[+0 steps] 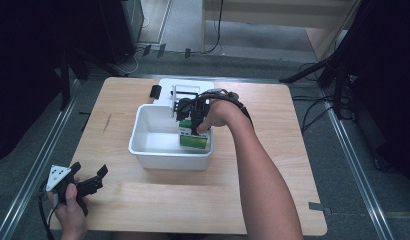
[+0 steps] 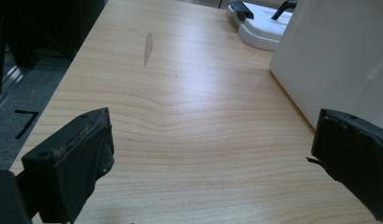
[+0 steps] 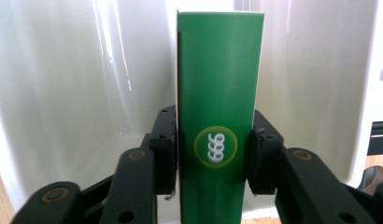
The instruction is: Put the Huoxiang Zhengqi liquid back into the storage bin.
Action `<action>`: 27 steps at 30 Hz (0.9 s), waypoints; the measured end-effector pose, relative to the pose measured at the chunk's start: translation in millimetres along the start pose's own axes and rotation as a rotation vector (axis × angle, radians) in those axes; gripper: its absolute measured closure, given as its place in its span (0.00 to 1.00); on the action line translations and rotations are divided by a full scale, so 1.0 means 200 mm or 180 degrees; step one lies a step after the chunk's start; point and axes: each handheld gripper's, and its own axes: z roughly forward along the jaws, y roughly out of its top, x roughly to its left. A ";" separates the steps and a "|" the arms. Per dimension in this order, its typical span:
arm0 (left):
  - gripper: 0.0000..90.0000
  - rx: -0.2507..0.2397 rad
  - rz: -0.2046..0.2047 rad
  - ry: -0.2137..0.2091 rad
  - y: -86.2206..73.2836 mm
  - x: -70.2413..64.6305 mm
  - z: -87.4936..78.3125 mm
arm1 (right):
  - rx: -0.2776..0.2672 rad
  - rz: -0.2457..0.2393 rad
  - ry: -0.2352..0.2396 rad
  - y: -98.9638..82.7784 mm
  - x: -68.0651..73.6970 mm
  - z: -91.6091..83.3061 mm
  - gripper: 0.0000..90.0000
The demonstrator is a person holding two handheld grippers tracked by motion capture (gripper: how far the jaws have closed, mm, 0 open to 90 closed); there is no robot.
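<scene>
Right tongs (image 3: pixel 215 154) clamp a green box (image 3: pixel 217 93) printed "999" inside the white tub (image 1: pixel 143 150); left tongs (image 2: pixel 208 163) gape empty.

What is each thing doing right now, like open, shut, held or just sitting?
green box: upright, clamped between the jaws, inside the tub.
white tub: open-topped, resting on the table.
right gripper: shut on the green box.
left gripper: open, holding nothing, over the table.
white device: sitting behind the tub.
</scene>
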 end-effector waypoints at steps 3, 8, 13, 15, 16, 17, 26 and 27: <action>0.00 0.0002 -0.0004 0.0000 0.00 0.00 0.00 | -0.0018 0.0017 -0.0010 -0.01 0.00 -0.01 0.69; 0.00 0.0001 0.0001 0.0002 0.00 0.00 0.00 | -0.0078 0.0110 -0.0061 -0.02 -0.01 -0.04 0.65; 0.00 -0.0001 0.0004 0.0002 0.00 0.00 0.00 | -0.0181 0.0197 -0.0060 -0.05 -0.02 -0.08 0.58; 0.00 0.0002 0.0002 0.0003 0.00 0.00 0.00 | -0.0201 0.0257 -0.0048 -0.06 -0.01 -0.09 0.54; 0.00 0.0002 0.0001 0.0003 0.00 0.00 0.00 | -0.0246 0.0248 -0.0061 -0.07 -0.02 -0.10 0.52; 0.00 0.0006 0.0003 0.0002 0.00 0.00 0.00 | -0.0269 0.0313 -0.0055 -0.08 -0.02 -0.12 0.50; 0.00 0.0006 0.0016 0.0008 0.00 0.00 0.00 | -0.0629 0.1487 -0.0390 -0.20 -0.06 -0.29 0.22; 0.00 0.0005 0.0012 0.0007 0.00 0.00 0.00 | -0.0680 0.1601 -0.0447 -0.22 -0.07 -0.30 0.19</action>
